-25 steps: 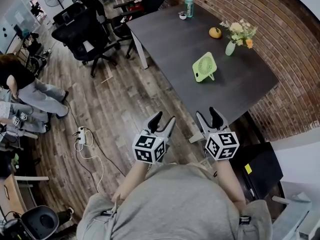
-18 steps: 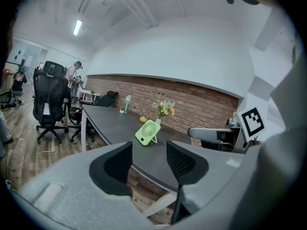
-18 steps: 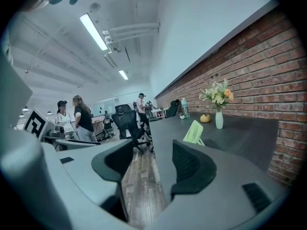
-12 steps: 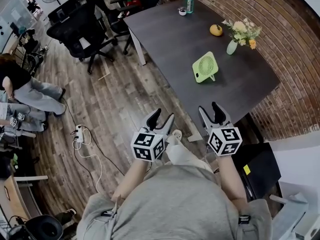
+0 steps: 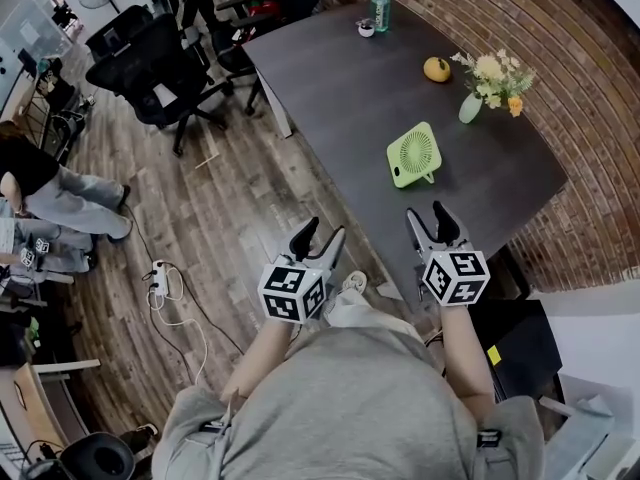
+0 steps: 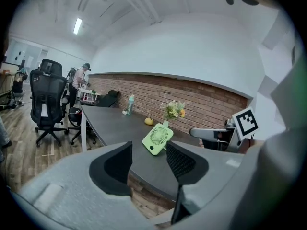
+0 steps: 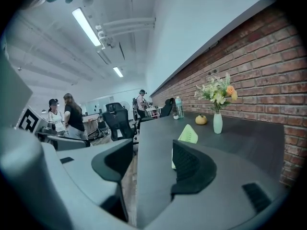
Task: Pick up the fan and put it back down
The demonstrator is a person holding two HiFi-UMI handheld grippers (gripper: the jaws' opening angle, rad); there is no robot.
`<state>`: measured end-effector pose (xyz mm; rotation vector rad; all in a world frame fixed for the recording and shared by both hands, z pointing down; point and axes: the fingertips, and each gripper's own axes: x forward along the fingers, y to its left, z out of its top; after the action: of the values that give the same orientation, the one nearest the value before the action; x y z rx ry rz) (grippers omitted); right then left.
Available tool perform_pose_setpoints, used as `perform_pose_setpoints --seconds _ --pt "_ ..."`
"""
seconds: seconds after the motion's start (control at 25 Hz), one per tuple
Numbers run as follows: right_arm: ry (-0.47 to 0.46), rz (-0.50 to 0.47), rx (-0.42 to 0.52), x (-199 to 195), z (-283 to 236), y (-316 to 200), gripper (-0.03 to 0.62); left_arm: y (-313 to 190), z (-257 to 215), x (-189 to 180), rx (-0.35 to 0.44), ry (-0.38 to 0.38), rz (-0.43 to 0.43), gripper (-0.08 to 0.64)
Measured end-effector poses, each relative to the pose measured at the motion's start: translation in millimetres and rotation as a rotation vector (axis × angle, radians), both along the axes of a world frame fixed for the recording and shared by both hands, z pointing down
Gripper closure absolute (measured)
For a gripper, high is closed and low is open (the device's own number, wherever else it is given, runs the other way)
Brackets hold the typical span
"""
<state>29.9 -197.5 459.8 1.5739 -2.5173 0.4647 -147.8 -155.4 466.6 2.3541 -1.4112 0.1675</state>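
Observation:
A small light-green desk fan point(image 5: 415, 155) stands upright on the dark table point(image 5: 350, 98), also seen as the fan point(image 6: 157, 138) and edge-on as the fan point(image 7: 186, 136). My left gripper point(image 5: 318, 237) hovers over the wooden floor just short of the table's near edge, open and empty. My right gripper point(image 5: 433, 218) hangs over the table's near corner, a short way from the fan, open with nothing between its jaws. In the gripper views, the left gripper point(image 6: 148, 159) and right gripper point(image 7: 152, 159) both point toward the fan.
A vase of flowers point(image 5: 488, 80), an orange fruit point(image 5: 436, 68) and a green bottle point(image 5: 380, 3) stand farther along the table by the brick wall. Black office chairs point(image 5: 150, 63) sit to the left. A power strip with cables point(image 5: 160, 273) lies on the floor. People stand at the left.
Both grippers have moved forward toward the table together, the right one now over its near corner. Jaws stay the same width; the fan has not moved.

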Motion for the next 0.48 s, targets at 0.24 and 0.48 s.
perform_pose_setpoints --seconds 0.24,0.48 --pt "0.009 0.028 -0.023 10.4 7.3 -41.6 0.345 -36.4 -0.2 -0.8 -0.010 -0.005 0.009 0.348" --pt "0.022 0.051 -0.048 20.5 16.7 -74.1 0.341 -64.7 4.0 0.0 -0.029 -0.008 0.021 0.348"
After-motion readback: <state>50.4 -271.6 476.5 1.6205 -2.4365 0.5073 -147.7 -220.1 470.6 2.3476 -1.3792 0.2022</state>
